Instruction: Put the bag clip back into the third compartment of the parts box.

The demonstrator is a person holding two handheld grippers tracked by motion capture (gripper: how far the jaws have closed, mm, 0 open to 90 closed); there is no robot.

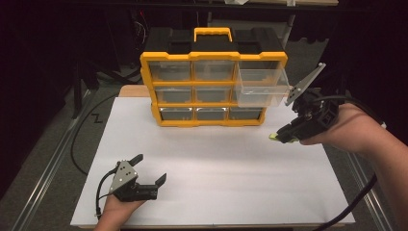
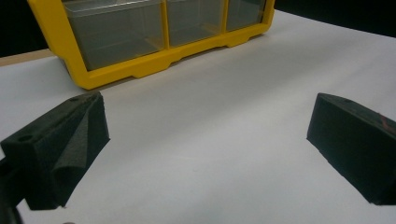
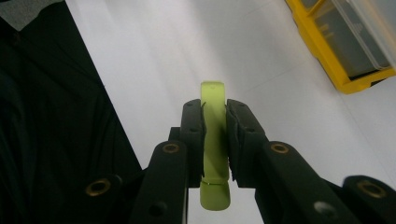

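High view: yellow organizer [image 1: 211, 89] sits at 12 o'clock on the white counter [image 1: 216, 163], with its top-right clear drawer [image 1: 262, 86] pulled out and sticking forward. Right tongs [image 1: 281, 135] hang at 3 o'clock, just below that drawer, clenched on a small lime-green piece [image 1: 273, 137]. Left tongs [image 1: 150, 169] rest at 7 o'clock, jaws spread, holding nothing. Left gripper view: black pads [image 2: 70, 144] wide apart over bare counter, organizer's bottom row at 11 o'clock. Right gripper view: green piece pinched flat between the pads, tip poking out past them; organizer corner at 2 o'clock. My read: mid-carry, stowing the piece. Next move needs a lift over the drawer rim, then release inside.
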